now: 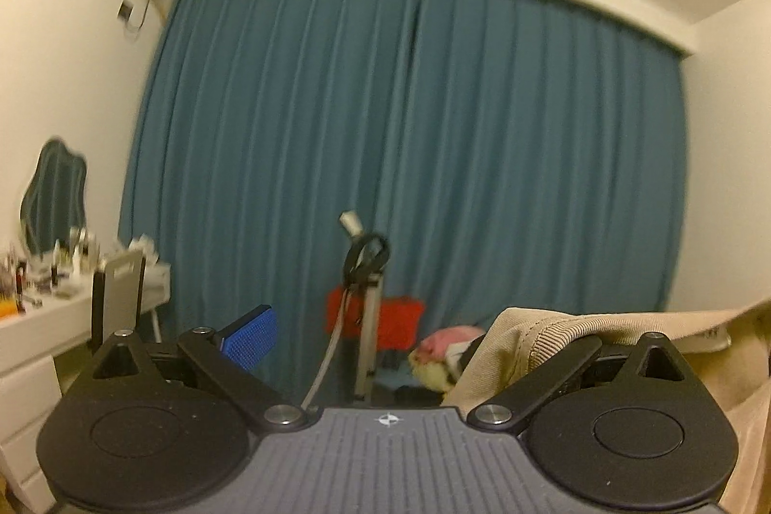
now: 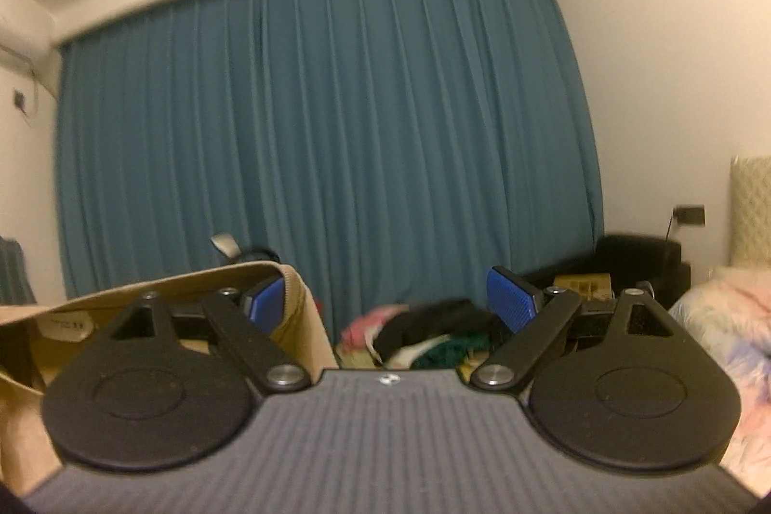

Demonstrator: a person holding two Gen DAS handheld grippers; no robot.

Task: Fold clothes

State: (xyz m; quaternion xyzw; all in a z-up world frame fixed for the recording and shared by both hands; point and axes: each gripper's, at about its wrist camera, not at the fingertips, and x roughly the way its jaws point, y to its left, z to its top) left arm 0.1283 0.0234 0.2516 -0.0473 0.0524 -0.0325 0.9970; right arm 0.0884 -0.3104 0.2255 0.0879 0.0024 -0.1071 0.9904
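A beige garment with a ribbed hem is held up in the air between the two grippers. In the left wrist view the beige garment [image 1: 544, 333] drapes over the right finger and hides its pad, while the left blue pad [image 1: 253, 343] is bare. My left gripper [image 1: 385, 340] has its jaws wide apart. In the right wrist view the garment [image 2: 294, 311] wraps the left blue pad [image 2: 264, 304]. The right blue pad [image 2: 511, 304] is bare. My right gripper [image 2: 385, 307] is also wide open. The cloth hangs hooked on one finger of each.
A teal curtain [image 1: 409, 138] fills the far wall. A stand with a cable [image 1: 366, 273] and a red box [image 1: 395, 321] are ahead. A white dresser with a mirror [image 1: 53, 201] is at left. A clothes pile [image 2: 424, 336] and bedding [image 2: 727, 321] are at right.
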